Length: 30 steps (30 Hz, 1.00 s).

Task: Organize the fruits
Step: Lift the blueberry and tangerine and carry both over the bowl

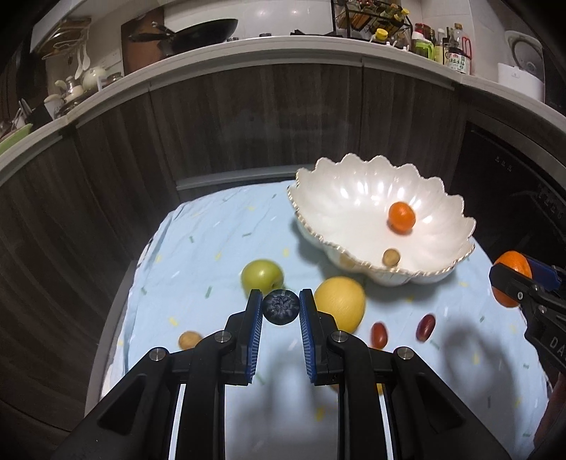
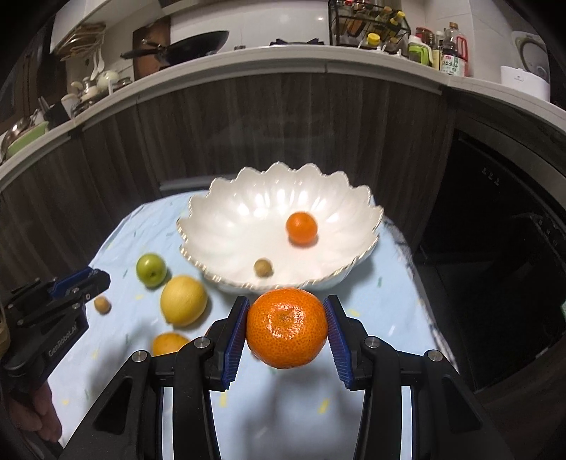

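My left gripper [image 1: 281, 307] is shut on a dark blueberry [image 1: 281, 306], held above the cloth in front of a green apple [image 1: 262, 275] and a yellow lemon [image 1: 340, 305]. My right gripper [image 2: 287, 327] is shut on a large orange mandarin [image 2: 286, 327], just before the white scalloped bowl [image 2: 226, 226]. The bowl [image 1: 353, 198] holds a small orange [image 1: 402, 216] and a tan longan [image 1: 391, 257]. Two red grape tomatoes [image 1: 379, 334] lie right of the lemon. A second longan [image 1: 189, 339] sits at the left. The right gripper with its mandarin [image 1: 513, 283] shows at the left wrist view's right edge.
A light blue patterned cloth [image 1: 205, 247] covers the small table. Dark wood cabinet fronts [image 1: 247, 124] rise behind it, under a counter with a wok [image 1: 198, 33], bottles and dishes. Another orange fruit [image 2: 168, 344] lies by the lemon [image 2: 184, 300]. A hand [image 2: 39, 414] holds the left gripper.
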Each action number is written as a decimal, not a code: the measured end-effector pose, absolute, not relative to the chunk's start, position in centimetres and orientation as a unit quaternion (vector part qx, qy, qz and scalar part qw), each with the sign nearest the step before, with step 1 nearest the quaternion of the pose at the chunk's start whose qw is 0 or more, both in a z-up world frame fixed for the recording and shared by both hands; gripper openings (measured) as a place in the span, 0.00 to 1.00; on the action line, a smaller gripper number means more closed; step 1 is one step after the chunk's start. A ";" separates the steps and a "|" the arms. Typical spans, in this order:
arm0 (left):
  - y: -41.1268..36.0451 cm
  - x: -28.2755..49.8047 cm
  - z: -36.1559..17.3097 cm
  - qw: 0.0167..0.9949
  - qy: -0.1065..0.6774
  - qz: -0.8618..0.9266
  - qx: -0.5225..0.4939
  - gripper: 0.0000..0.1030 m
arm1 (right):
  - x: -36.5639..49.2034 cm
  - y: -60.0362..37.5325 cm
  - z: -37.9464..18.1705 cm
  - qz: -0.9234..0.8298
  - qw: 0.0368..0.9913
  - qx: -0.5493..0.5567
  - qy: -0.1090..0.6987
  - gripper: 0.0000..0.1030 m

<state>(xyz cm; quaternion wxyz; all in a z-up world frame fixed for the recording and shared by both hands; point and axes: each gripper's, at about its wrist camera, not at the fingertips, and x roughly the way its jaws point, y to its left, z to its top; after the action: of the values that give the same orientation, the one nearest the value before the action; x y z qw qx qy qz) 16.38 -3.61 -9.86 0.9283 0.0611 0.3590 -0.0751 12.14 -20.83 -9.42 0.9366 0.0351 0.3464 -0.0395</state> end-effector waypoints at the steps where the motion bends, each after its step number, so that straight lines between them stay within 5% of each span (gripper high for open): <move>1: -3.9 16.5 -9.7 0.929 0.356 -0.077 0.062 0.21 | 12.2 -21.1 -9.1 -0.040 0.938 0.034 0.342 0.43; 30: -9.5 25.1 -7.6 0.933 0.330 -0.118 0.082 0.21 | 19.5 -25.2 -7.1 -0.050 0.949 0.038 0.310 0.43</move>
<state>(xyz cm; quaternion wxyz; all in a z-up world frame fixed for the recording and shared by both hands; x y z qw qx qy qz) 25.09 -9.47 -7.64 0.9331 0.0819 0.3297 -0.1182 19.52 -25.22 -7.08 0.9485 0.0376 0.3105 -0.0501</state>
